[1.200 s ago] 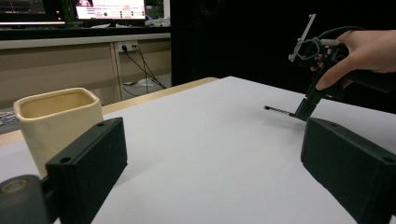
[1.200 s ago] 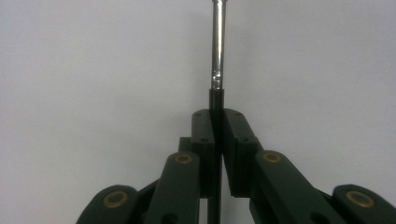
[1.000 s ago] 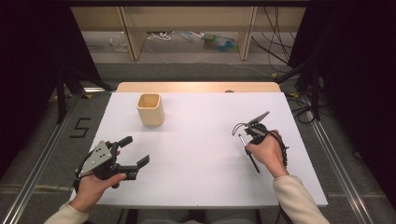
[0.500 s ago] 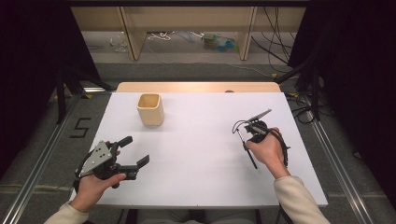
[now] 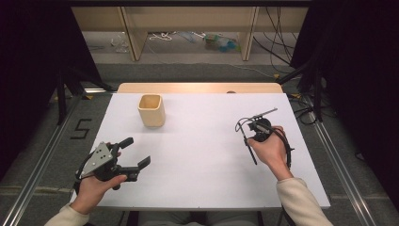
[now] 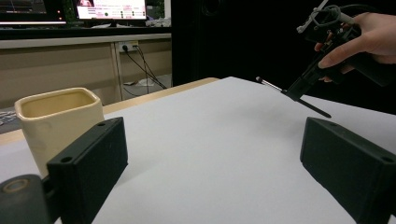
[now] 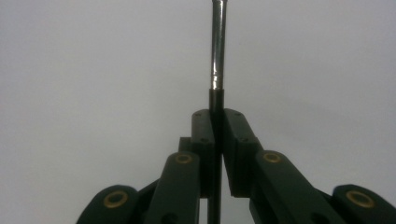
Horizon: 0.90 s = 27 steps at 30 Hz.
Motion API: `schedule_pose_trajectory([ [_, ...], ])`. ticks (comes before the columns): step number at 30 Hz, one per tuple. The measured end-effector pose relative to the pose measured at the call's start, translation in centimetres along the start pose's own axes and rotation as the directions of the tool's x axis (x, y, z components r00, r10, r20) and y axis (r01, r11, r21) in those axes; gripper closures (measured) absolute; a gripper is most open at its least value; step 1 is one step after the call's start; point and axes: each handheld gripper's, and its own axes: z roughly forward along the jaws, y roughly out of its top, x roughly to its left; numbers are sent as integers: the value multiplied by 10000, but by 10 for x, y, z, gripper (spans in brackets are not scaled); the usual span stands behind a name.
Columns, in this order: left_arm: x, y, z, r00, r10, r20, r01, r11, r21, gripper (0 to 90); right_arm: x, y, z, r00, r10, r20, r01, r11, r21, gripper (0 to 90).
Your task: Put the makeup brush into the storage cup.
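Note:
A cream, squarish cup (image 5: 151, 110) stands open and upright at the back left of the white table (image 5: 202, 155); in the left gripper view the cup (image 6: 56, 116) rises just behind my left jaw. My left gripper (image 5: 136, 150) rests low at the front left, open, its jaws wide apart with nothing between them (image 6: 215, 158). My right gripper (image 5: 248, 142) hovers over the right side of the table, shut on a thin dark rod (image 5: 253, 155) with a metal end (image 7: 217, 46). The rod (image 6: 313, 106) lies roughly level just above the table, pinched between the jaws (image 7: 217, 116).
A wooden strip (image 5: 197, 87) runs along the table's far edge. Beyond it are shelf legs and loose cables on the floor (image 5: 188, 37). A floor mark reading 5 (image 5: 81, 128) lies left of the table. Metal rails (image 5: 339, 155) flank both sides.

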Motion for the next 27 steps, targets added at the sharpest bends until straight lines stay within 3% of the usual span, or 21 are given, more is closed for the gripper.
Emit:
schedule_pose_trajectory([
  [8, 0, 0, 0, 10000, -36, -10, 36, 10000, 3, 73, 0, 1, -4, 9991, -407, -96, 396, 9950, -915, 842],
  [17, 0, 0, 0, 10000, 17, -1, -17, 10000, -1, 73, 4, 2, -7, 9993, -305, -207, 272, 9893, -1435, 842],
  [18, 0, 0, 0, 10000, 32, -4, -32, 10000, 4, 73, 2, 3, -7, 9983, -533, -243, 488, 9866, -1559, 842],
  [24, 0, 0, 0, 10000, -31, -8, 31, 10000, 0, 73, 3, 3, -8, 9975, -682, -190, 638, 9827, -1740, 842],
  [27, 0, 0, 0, 10000, 36, -1, -36, 10000, -9, 73, 2, 2, -8, 9960, -812, -383, 719, 9768, -2018, 842],
])
